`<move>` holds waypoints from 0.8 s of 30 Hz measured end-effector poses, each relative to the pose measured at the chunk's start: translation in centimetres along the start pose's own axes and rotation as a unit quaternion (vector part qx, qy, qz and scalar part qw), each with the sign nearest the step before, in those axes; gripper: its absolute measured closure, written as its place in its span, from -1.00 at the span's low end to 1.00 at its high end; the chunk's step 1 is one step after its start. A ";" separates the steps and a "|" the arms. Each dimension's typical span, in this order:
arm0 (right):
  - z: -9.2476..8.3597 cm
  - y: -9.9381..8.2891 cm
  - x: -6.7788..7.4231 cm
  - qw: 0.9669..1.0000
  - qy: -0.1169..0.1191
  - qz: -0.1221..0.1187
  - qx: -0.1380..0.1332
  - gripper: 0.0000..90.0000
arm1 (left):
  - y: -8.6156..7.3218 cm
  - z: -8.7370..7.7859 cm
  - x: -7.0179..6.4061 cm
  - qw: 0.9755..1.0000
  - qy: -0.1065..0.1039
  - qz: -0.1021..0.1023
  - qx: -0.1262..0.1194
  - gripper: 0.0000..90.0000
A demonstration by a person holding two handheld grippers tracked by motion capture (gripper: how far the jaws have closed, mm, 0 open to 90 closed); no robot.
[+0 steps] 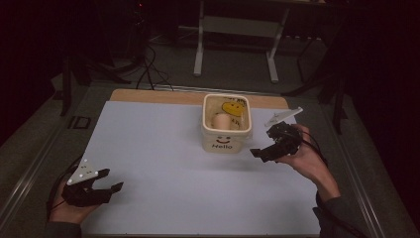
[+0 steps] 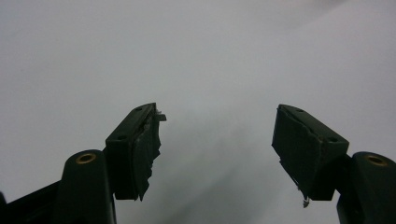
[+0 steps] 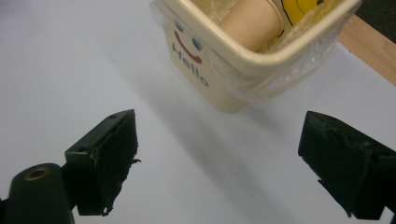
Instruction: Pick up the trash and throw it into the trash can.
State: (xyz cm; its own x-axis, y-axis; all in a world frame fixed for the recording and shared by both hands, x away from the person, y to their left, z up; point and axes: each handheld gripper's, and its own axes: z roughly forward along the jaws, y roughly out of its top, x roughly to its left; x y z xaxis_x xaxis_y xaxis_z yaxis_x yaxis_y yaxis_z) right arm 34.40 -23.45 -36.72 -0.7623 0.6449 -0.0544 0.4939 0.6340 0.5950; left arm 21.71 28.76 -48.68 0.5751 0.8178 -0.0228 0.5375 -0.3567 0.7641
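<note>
The cream bin (image 1: 226, 130), marked "Hello" on its front and lined with a clear plastic bag (image 3: 299, 65), stood upright toward the far middle of the white surface (image 1: 163, 163), just short of the bare wooden strip (image 1: 148, 95). Inside it lay a tan roll (image 1: 221, 121) and something yellow with a smiley print (image 1: 234, 108).

Your right gripper (image 1: 262, 150) hung just beside the bin's right wall, not touching it, fingers (image 3: 105, 154) spread wide and empty. In the right gripper view the bin sat ahead and above the gap between them.

Risk, as judged from here: the bin looked light and tall for its footing. A push from one finger against the wall would likely slide or tip it rather than seat a grip. The loose bag edge could snag on a finger, or be pinched in place of the rim.

Your right hand (image 1: 309, 158) was held off the surface, gripper pointing left at the bin. Your left gripper (image 1: 99, 186) sat low at the near left corner, well apart from the bin, fingers (image 2: 135, 149) wide, nothing between them.
</note>
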 end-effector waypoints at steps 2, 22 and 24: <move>0.0 -0.6 0.0 1.000 0.000 0.005 -0.005 -0.75 | 0.0 0.0 0.0 1.000 0.000 0.000 0.000 -0.29; 0.8 -5.8 0.7 0.997 -0.001 0.027 -0.066 -0.75 | 0.0 0.0 0.0 1.000 -0.001 0.000 -0.001 -0.29; 0.9 -6.4 0.7 0.997 0.001 0.028 -0.076 -0.75 | 0.0 0.0 0.0 1.000 -0.001 0.000 -0.001 -0.29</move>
State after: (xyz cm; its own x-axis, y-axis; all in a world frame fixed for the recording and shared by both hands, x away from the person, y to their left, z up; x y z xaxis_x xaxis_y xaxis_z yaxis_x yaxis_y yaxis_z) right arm 31.06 -26.67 -41.28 -0.7358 0.6769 -0.0170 0.4671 0.5256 0.7110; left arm 21.73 28.75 -48.69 0.5762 0.8170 -0.0236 0.5365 -0.3563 0.7650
